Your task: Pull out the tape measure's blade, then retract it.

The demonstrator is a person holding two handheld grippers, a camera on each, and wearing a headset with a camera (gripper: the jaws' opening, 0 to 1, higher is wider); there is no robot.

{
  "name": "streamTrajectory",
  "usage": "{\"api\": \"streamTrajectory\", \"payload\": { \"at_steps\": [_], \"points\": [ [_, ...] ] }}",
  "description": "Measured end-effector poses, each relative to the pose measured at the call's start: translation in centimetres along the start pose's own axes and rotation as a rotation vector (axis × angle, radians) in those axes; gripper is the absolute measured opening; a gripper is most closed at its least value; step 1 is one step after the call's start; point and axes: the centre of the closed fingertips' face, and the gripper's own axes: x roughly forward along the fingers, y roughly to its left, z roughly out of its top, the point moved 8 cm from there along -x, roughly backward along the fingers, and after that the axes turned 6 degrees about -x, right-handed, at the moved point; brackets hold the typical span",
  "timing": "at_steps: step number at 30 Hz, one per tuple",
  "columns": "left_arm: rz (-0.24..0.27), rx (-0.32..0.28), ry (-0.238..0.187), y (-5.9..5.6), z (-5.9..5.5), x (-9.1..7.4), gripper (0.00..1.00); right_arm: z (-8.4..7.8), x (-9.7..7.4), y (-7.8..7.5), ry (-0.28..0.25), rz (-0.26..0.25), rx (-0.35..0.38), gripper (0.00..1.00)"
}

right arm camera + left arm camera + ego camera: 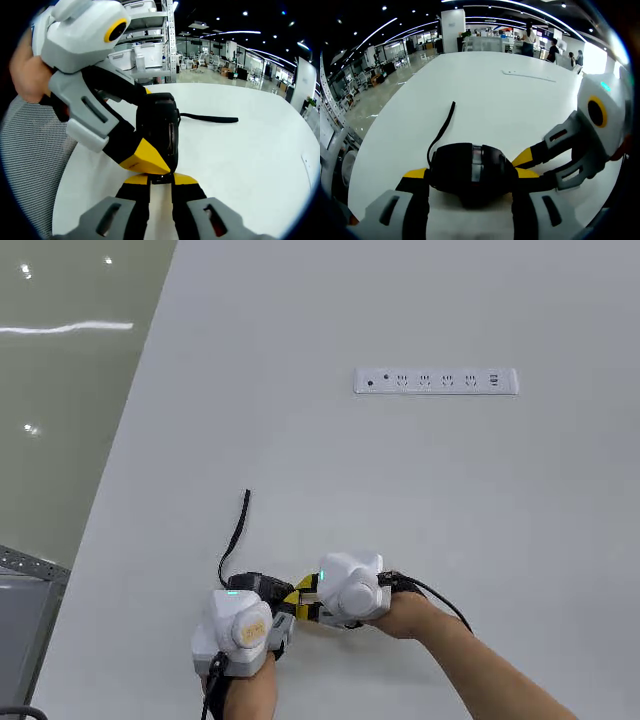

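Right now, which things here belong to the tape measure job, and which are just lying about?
In the job: tape measure, its strap, left gripper clamping it, right gripper at its front.
Lying about: power strip, on the white table.

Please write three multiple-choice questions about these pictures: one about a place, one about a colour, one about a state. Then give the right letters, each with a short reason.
1. Where does the power strip lie on the table?
A. between the two grippers
B. farther from the person than the grippers
C. under the tape measure

2. What colour is the case of the tape measure?
A. black
B. yellow
C. white

3. In what state is the left gripper?
A. open, apart from the tape measure
B. lying loose on the table
C. shut on the tape measure

Answers:
1 B: in the head view the strip lies well beyond the grippers, apart from them.
2 A: both gripper views show a black case.
3 C: in the left gripper view its yellow pads press both sides of the case.
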Motion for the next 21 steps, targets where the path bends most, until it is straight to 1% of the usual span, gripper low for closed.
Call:
{"api": "streamTrajectory", "payload": {
  "at_steps": [4, 7, 8, 10, 11, 14, 21],
  "points": [
    [-0.005, -0.006, 0.009, 0.01, 0.05, -0.06, 0.65, 0.12, -0.11, 0.01, 0.003, -0.007, 0.007, 0.16],
    [-0.01, 0.005, 0.012, 0.06, 0.01, -0.02, 0.65, -0.12, 0.18, -0.08, 0.015, -0.017, 0.016, 0.23],
    [-0.012, 0.012, 0.013, 0.07, 0.0, -0.04, 0.65, 0.05, 0.19, 0.02, 0.004, -0.008, 0.012, 0.24],
    [-0.016, 0.013, 0.015, 0.07, 0.01, -0.12, 0.65, 0.3, -0.02, 0.27, 0.01, -0.005, 0.001, 0.21],
    [-0.017, 0.013, 0.016, 0.09, 0.02, -0.15, 0.65, 0.46, -0.22, 0.35, 0.007, -0.004, 0.0, 0.22],
    [-0.022, 0.018, 0.019, 0.06, 0.09, -0.23, 0.65, 0.28, -0.1, 0.32, 0.013, -0.005, -0.003, 0.22],
    [-0.036, 0.038, 0.024, 0.06, 0.09, -0.19, 0.68, 0.08, -0.61, 0.08, 0.025, -0.016, -0.001, 0.24]
  ]
}}
